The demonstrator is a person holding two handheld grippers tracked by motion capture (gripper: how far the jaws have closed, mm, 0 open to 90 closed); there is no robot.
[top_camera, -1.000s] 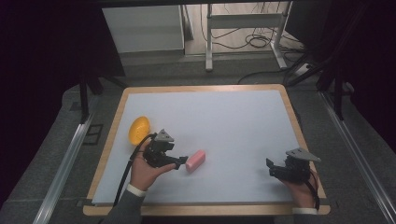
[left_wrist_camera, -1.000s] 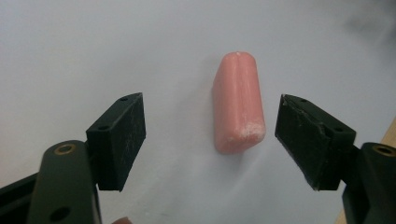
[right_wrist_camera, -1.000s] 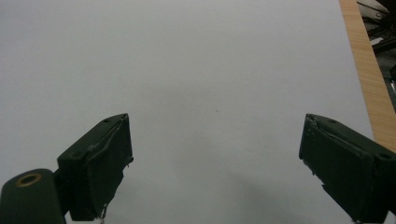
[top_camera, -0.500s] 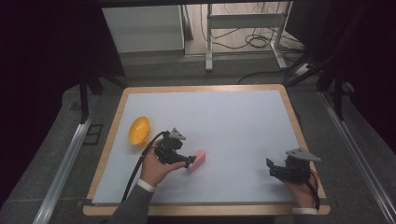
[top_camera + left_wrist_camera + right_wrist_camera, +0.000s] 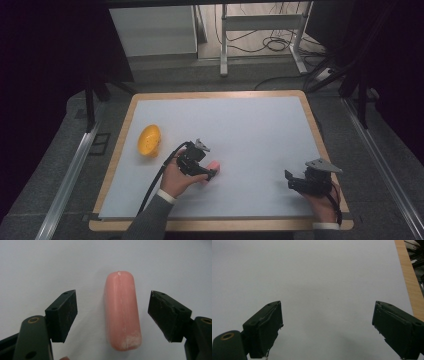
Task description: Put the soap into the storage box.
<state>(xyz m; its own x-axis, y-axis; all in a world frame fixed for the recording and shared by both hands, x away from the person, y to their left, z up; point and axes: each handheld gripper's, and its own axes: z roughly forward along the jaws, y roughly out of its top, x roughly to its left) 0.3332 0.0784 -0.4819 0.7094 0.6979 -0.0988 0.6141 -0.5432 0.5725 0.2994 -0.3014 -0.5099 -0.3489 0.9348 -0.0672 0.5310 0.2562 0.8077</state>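
While the left gripper (image 5: 113, 315) stands over the pink sausage-shaped piece (image 5: 121, 312), its jaws are spread wide, one on each side of the piece and neither touching it.

Item: pink sausage-shaped piece, rounded at both ends, lying flat on the white mat (image 5: 250, 130). In the high view the piece (image 5: 214, 167) lies just beyond the left gripper (image 5: 207, 175), near the mat's front-left part, with the orange bowl (image 5: 149, 140) well apart from it, toward the mat's left edge.

Item: right gripper (image 5: 292, 182), held near the mat's front-right corner, well apart from the piece. In the right gripper view its jaws are wide, with nothing but bare mat between them.

Step in hand, as judged: closing on the piece for a pick.

Handling notes: the piece sits slightly nearer the right-hand jaw in the left gripper view, so centring it first would keep one pad from pushing it sideways. The jaws already straddle its short width, which suits a firm hold. Lower until the pads reach the mat's level beside the piece, then close gently; it looks soft and smooth, and may squeeze out or roll if pinched high or hard.
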